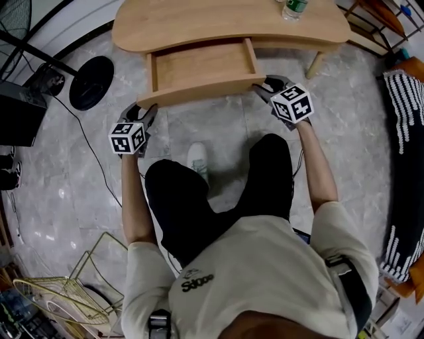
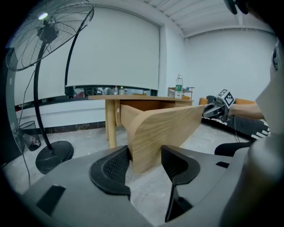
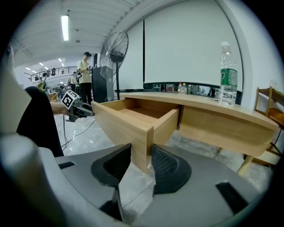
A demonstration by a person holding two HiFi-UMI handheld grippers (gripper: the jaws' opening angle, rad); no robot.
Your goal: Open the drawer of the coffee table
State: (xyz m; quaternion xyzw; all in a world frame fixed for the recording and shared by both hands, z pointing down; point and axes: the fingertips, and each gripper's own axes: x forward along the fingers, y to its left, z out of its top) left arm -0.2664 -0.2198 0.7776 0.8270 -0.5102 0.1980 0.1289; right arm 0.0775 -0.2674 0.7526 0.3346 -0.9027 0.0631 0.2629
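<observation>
Drawn well out of the coffee table (image 1: pixel 225 23), the drawer (image 1: pixel 202 66) is held by its front board, which runs crosswise, with the left gripper (image 1: pixel 150 111) clamped on its left end and the right gripper (image 1: pixel 264 85) on its right, equally near.

In the head view the coffee table (image 1: pixel 199 26) and the water bottle (image 1: pixel 294 8) run off the top edge, and the standing fan (image 1: pixel 16 23) is cut by the left corner. In the left gripper view the drawer (image 2: pixel 164 128) hides its inside behind its curved front, and the small items (image 2: pixel 117 90) on the far tabletop cannot be told. The people (image 3: pixel 84 66) far off in the right gripper view are indistinct.
</observation>
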